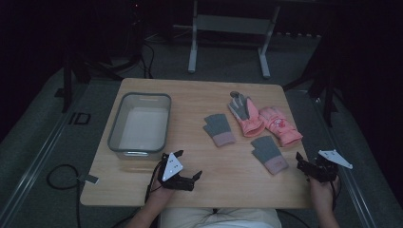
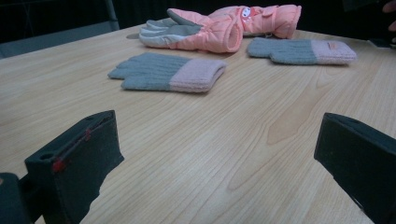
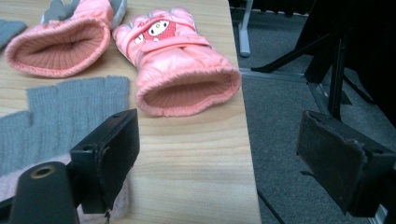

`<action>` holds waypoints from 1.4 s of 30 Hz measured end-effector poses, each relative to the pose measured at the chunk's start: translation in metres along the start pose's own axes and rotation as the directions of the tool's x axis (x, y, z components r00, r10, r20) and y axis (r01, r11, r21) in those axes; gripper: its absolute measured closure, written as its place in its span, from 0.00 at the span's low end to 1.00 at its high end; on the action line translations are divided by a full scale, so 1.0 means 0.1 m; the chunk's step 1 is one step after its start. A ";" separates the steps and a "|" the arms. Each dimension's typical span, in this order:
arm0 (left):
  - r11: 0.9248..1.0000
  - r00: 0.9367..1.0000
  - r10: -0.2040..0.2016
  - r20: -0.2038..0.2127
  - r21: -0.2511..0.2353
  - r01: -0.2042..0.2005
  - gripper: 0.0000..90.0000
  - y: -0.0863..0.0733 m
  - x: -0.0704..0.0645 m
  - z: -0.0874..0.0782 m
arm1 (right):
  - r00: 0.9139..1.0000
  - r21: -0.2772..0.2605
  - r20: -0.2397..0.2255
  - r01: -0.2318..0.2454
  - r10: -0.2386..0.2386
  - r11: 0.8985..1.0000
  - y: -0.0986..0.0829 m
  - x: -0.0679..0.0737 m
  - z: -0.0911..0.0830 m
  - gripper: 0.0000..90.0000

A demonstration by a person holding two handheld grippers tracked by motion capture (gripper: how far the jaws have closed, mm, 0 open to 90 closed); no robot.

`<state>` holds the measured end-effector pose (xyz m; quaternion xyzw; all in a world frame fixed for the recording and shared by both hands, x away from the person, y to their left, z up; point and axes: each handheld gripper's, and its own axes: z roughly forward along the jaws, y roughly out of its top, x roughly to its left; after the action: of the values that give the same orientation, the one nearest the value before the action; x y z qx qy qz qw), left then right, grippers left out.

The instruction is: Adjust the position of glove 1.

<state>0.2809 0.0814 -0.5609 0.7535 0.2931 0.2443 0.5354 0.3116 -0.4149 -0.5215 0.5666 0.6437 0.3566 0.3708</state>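
We read the job as gloves into the bin (image 1: 139,124); nothing is in it yet, its floor is bare.

All four gloves lie on the table (image 1: 209,185), right of the bin:
- left grey glove (image 1: 219,129) mid-table, flat, pink cuff toward us
- right grey glove (image 1: 269,154) nearer our right edge, flat, cuff toward us
- pink glove (image 1: 246,114), palm side up with the grey palm showing, cuff open toward us
- character glove (image 1: 280,124), print up, just beside the pink glove, touching or nearly so, lying at the table's right edge

Our left gripper (image 1: 188,170) sits low over the near edge just below the bin, jaws spread wide, nothing between them. Its own view looks across bare wood at the left grey glove (image 2: 170,72), well apart from it.

Our right gripper (image 1: 309,166) hangs at the right edge, jaws also wide apart and empty. Its view has the right grey glove (image 3: 60,116) under the left jaw and the character glove (image 3: 180,65) straight ahead, near.

Status as we judge it: zero of four moved, no grasp started. Left to do: four picks and four drops. The right grey glove looks like the closest first pick for the right side; the left grey glove suits the left.
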 end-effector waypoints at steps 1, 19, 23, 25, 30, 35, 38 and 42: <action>1.000 1.000 0.003 0.000 0.001 -0.003 0.00 0.00 0.00 0.00 | 1.000 0.000 0.003 0.002 -0.002 1.000 0.02 0.00 -0.01 0.15; 1.000 1.000 0.000 0.004 0.000 0.000 0.00 0.00 0.00 0.00 | 0.996 -0.117 0.073 0.058 -0.050 0.991 0.57 0.12 -0.25 0.16; 1.000 1.000 -0.002 0.005 0.000 0.002 0.00 0.00 0.00 0.00 | 0.997 -0.129 0.039 0.065 -0.060 0.989 0.70 0.14 -0.29 0.19; 1.000 1.000 -0.003 0.006 0.001 0.003 0.00 0.00 0.00 0.00 | 0.998 -0.122 0.008 0.058 -0.057 0.991 0.77 0.14 -0.30 0.21; 1.000 1.000 0.004 0.004 -0.001 -0.004 0.00 0.00 0.00 0.00 | 0.998 -0.142 -0.029 0.059 -0.064 0.988 0.89 0.20 -0.32 0.20; 1.000 1.000 0.001 0.004 -0.003 -0.001 0.00 0.00 0.00 0.00 | 0.992 -0.150 -0.066 0.094 -0.105 0.984 1.00 0.30 -0.31 0.18; 1.000 1.000 0.001 0.004 -0.004 -0.001 0.00 0.00 -0.01 0.00 | 0.990 -0.154 -0.071 0.107 -0.119 0.982 1.04 0.34 -0.31 0.18; 1.000 1.000 0.004 0.005 0.000 -0.004 0.00 0.00 0.00 0.00 | 0.987 -0.148 -0.109 0.101 -0.117 0.984 1.14 0.45 -0.28 0.14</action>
<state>0.2808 0.0811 -0.5608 0.7547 0.2901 0.2435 0.5358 0.3362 -0.3594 -0.4119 0.4808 0.6674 0.4133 0.3907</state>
